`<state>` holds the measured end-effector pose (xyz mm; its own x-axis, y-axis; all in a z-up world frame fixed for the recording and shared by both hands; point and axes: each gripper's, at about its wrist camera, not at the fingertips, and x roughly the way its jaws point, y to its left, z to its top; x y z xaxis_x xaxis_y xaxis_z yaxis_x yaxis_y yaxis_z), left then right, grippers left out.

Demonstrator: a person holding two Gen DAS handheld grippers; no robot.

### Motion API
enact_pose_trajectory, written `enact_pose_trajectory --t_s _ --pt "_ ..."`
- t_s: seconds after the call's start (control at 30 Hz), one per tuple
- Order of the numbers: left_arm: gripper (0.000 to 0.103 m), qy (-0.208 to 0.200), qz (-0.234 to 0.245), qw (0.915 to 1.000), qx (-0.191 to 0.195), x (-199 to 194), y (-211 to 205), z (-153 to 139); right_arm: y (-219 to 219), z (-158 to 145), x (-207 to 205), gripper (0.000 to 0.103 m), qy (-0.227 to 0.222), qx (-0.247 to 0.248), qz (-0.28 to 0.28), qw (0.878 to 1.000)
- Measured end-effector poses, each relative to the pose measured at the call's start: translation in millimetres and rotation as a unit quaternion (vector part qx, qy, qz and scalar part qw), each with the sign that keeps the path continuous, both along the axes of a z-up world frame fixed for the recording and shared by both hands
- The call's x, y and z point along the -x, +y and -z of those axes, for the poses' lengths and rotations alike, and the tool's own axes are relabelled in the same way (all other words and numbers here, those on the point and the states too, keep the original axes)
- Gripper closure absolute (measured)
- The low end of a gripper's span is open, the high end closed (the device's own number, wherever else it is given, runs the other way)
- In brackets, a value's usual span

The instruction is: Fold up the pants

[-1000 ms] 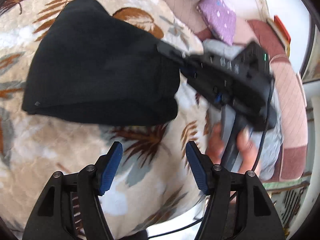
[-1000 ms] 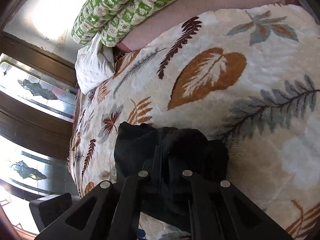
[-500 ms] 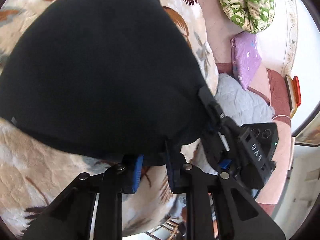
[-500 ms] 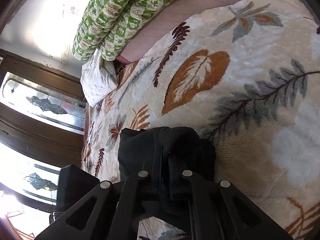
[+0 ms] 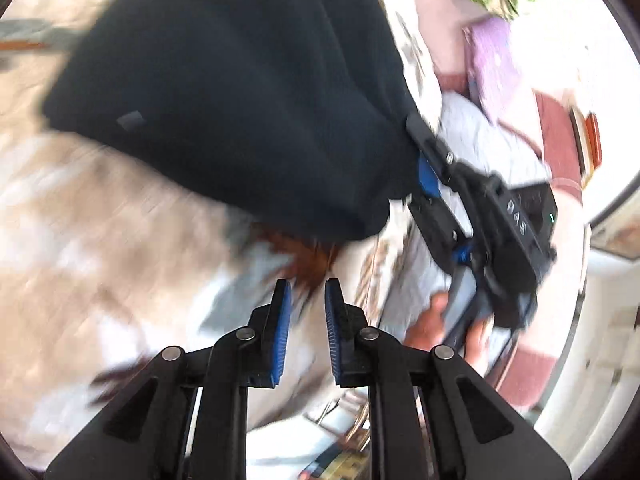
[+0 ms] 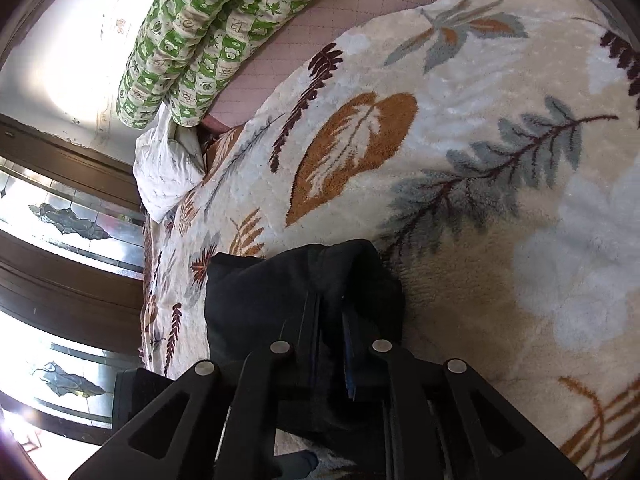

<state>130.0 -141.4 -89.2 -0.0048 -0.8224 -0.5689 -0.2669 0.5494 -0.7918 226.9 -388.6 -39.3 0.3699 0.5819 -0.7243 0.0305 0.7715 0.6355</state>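
The black pants (image 5: 240,92) lie folded in a thick bundle on a leaf-patterned blanket (image 5: 100,240). My left gripper (image 5: 307,292) is empty, its blue pads a narrow gap apart, just short of the bundle's near edge. My right gripper (image 5: 424,176) is at the bundle's right corner in the left wrist view. In the right wrist view the right gripper (image 6: 332,312) is shut on a corner of the pants (image 6: 272,300), with cloth bunched between its fingers.
A green patterned quilt (image 6: 208,40) and a white pillow (image 6: 164,168) lie at the far end of the bed. A purple cushion (image 5: 492,60) and a grey quilt (image 5: 480,144) lie beside the blanket. Dark wood window frames (image 6: 60,280) stand to the left.
My left gripper has pulled back from the pants' near edge, which it was closed around half a second ago, and its pads stand slightly wider. The right gripper still holds its corner.
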Motion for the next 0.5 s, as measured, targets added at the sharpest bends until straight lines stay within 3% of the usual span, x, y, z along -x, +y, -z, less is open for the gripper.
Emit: enact_pose_trajectory --t_s 0.07,0.13,0.17,0.23,0.27,0.37,0.5 --pt "0.090 -0.013 -0.004 0.9999 0.009 -3 20 -15 2 -7 7 0.073 0.001 0.005 -0.003 1.000" --pt "0.088 -0.053 -0.011 0.9985 -0.002 -20 38 -39 6 -11 11 0.071 0.002 0.013 -0.009 1.000" --pt "0.084 -0.078 -0.010 0.9966 -0.027 -31 48 -52 8 -11 13 0.071 0.002 0.019 -0.009 1.000" --pt "0.050 -0.109 -0.012 0.9914 -0.072 -52 63 -69 11 -10 15 0.071 0.004 0.022 -0.005 1.000" --pt "0.044 -0.117 -0.016 0.9887 -0.092 -64 70 -74 12 -9 17 0.071 0.003 0.028 -0.003 1.000" --pt "0.042 -0.119 -0.030 0.9868 -0.106 -96 84 -69 12 -8 20 0.074 -0.003 0.033 0.003 0.999" --pt "0.042 -0.077 -0.032 0.9946 -0.062 -119 77 -49 9 -6 22 0.077 -0.006 0.033 0.011 0.999"
